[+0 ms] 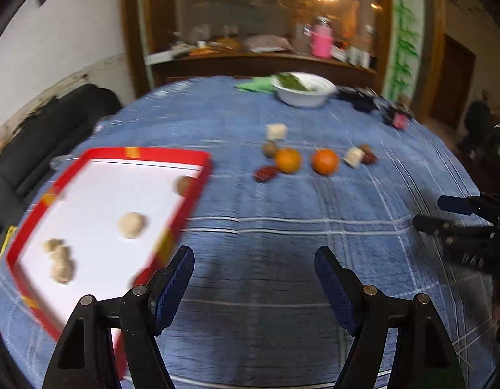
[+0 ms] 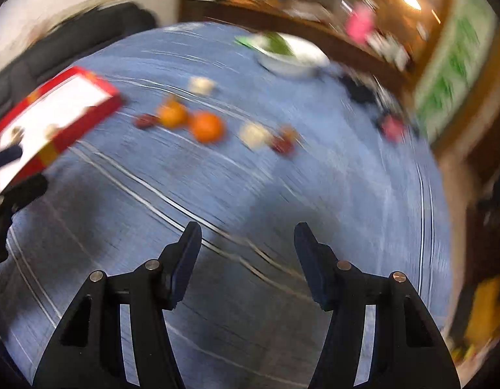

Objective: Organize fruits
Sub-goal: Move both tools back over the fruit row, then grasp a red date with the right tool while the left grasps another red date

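Note:
Two oranges (image 1: 288,160) (image 1: 325,161) lie mid-table on the blue cloth, with a brown round fruit (image 1: 269,148), a red date (image 1: 265,173), pale cubes (image 1: 276,130) (image 1: 353,156) and another red date (image 1: 369,158) around them. A red-rimmed white tray (image 1: 198,175) at the left holds several pale lumps (image 1: 130,224) and a brown fruit (image 1: 184,184). My left gripper (image 1: 253,256) is open and empty above bare cloth, beside the tray. My right gripper (image 2: 247,231) is open and empty, well short of the oranges (image 2: 207,127); that view is blurred. The tray also shows in the right wrist view (image 2: 87,120).
A white bowl (image 1: 303,92) with green leaves stands at the far side, next to a green cloth (image 1: 254,85). Dark small items (image 1: 376,103) lie at the far right edge. A dark sofa (image 1: 55,129) sits left of the table. A cluttered wooden shelf stands behind.

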